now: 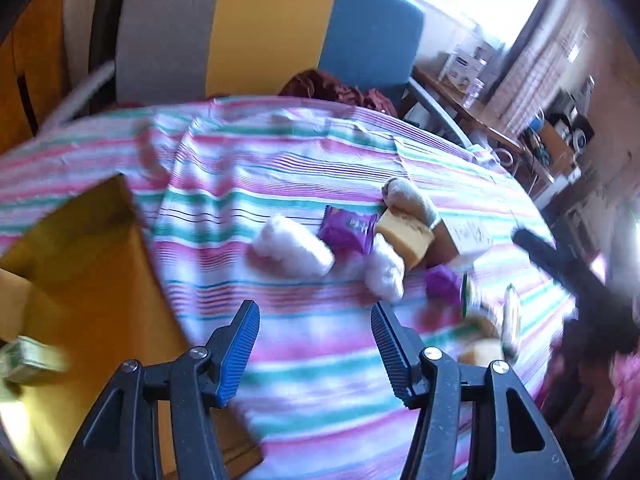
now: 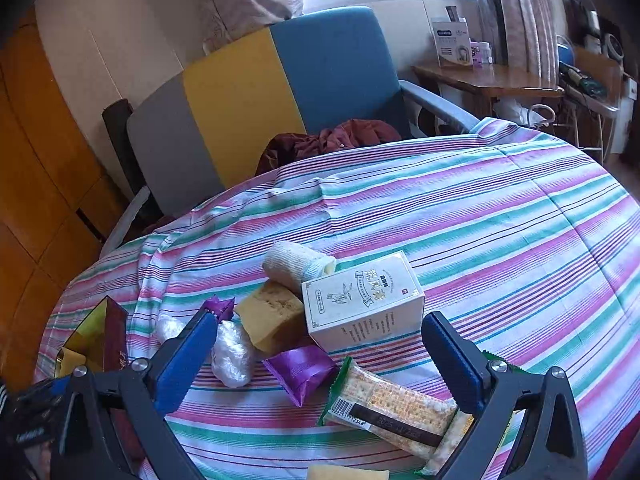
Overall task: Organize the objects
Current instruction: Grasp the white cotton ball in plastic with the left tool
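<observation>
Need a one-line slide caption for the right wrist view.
Open right gripper poised above a cracker pack, purple packet and white box on the striped cloth.

Sponge block [image 2: 272, 314] left of carton [image 2: 362, 300], cracker pack [image 2: 394, 408] in front

The right gripper [image 2: 320, 360] is hovering with jaws spread wide over a striped surface [image 2: 500, 220], where a white box [image 2: 362, 302], a yellow sponge [image 2: 272, 316], a purple packet [image 2: 302, 372] and a cracker pack [image 2: 396, 408] are lying clustered together.
</observation>
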### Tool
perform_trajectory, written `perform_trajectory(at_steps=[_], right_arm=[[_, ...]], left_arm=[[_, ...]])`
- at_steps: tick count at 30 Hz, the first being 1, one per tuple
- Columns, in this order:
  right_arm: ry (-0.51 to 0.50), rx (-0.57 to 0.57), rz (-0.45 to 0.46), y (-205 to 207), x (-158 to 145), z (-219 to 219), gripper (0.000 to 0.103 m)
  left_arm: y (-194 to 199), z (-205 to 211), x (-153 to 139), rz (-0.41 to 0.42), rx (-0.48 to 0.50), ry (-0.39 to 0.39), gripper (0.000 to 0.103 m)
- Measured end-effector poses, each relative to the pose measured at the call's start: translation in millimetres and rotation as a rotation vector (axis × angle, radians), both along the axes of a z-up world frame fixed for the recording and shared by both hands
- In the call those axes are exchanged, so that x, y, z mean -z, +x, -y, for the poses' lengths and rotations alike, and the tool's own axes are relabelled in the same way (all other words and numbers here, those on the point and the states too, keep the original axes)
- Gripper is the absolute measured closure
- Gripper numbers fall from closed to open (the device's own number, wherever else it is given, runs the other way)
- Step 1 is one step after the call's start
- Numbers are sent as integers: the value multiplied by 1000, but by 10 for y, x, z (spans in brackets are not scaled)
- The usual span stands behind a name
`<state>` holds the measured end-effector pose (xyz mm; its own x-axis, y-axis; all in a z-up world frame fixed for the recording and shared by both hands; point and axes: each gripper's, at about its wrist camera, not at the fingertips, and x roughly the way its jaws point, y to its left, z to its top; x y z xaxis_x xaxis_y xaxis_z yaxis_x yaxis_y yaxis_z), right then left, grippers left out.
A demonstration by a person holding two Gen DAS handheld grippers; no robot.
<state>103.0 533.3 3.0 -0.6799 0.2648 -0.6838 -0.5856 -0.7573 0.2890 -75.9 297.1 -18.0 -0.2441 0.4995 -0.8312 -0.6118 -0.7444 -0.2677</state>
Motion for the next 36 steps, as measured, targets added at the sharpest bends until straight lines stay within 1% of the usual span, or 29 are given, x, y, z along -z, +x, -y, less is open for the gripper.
perform_trajectory(at_steps=[2,5,10,12,13,14,15,16,17,22,24,26,30,33,36], right_arm=[[-9,7,-6,27,-2,-11,0],[-40,21,-25,69,1,-51,0],[-79,45,-50,116,11,-134,0],[-86,64,-64,150,-1,-175,0],[-88,81,-72,179,-7,-199,0],[-91,97,-82,212,-13,-227,0],[-95,109,-90,236,-19,-252,0],[-104,128,-96,268,-13,-288,0],[-117,142,-102,288,-6,-322,0],[-173,175,-111,347,55,-426,0],[-178,166,-103,326,70,-422,0],[-171,152,-89,294,79,-408,0],[-178,134,-66,254,119,-393,0],[-204,125,-49,238,178,-405,1],[-230,112,-14,192,262,-420,2]], left_arm=[[-120,-110,95,18,-30,-17,45],[-313,-273,251,72,-82,-26,46],[-537,-469,451,78,-173,-49,44],[-589,-544,572,107,-178,-69,46],[-587,-577,623,112,-170,-85,54],[-569,-612,673,114,-151,-99,64],[-533,-644,720,112,-123,-110,65],[-487,-650,742,104,-108,-108,69],[-433,-642,741,87,-95,-101,71],[-213,-562,630,14,-41,-96,72],[-96,-505,561,-19,-14,-92,72],[-9,-448,481,-34,14,-80,72],[304,-326,342,-91,92,-58,72],[504,-196,270,-113,136,-36,72],[649,-67,207,-111,169,-11,72]])
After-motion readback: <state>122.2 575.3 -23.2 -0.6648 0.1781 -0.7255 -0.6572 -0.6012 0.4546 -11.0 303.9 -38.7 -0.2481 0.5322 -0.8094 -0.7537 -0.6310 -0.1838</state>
